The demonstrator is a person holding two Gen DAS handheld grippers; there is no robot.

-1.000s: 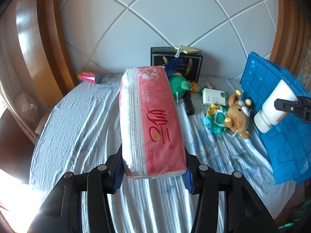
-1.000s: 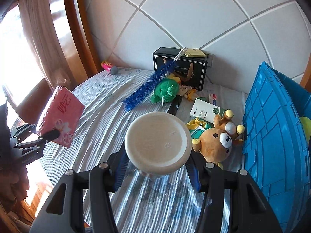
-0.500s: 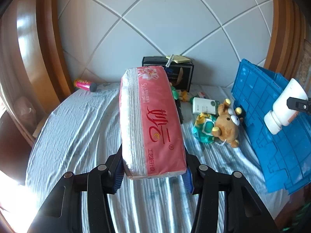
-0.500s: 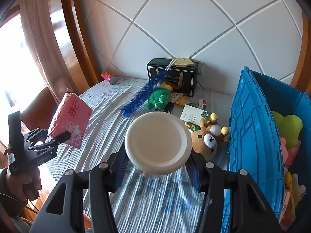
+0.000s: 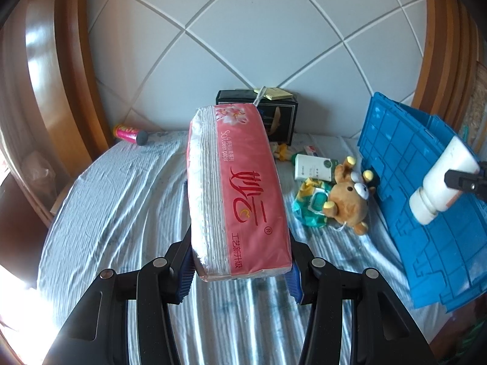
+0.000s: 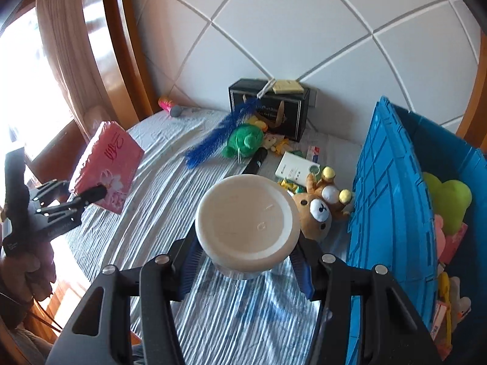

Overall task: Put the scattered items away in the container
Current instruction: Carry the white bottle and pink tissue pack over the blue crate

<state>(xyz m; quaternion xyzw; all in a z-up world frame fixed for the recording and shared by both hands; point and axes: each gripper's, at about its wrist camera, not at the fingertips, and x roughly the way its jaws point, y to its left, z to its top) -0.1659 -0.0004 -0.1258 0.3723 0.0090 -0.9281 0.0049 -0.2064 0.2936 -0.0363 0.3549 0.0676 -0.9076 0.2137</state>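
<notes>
The long pink plastic-wrapped tissue pack (image 5: pixel 240 188) points lengthwise away from the left gripper (image 5: pixel 240 269), clamped at its near end; the right gripper (image 6: pixel 246 266) grips a white plastic bottle (image 6: pixel 246 223) left of the blue plastic crate (image 6: pixel 392 213).

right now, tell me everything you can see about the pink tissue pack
The pink tissue pack is a long, soft rectangular pack wrapped in clear plastic. Its top face is pink with red characters, the words "Soft clean paper" and a flower print at the far end; the white stacked tissues show along its side. The left gripper is shut on its near end, so it sticks out forward, off the striped cloth. In the right wrist view it tilts upward. Only the gripper's blue pads touch it.
</notes>
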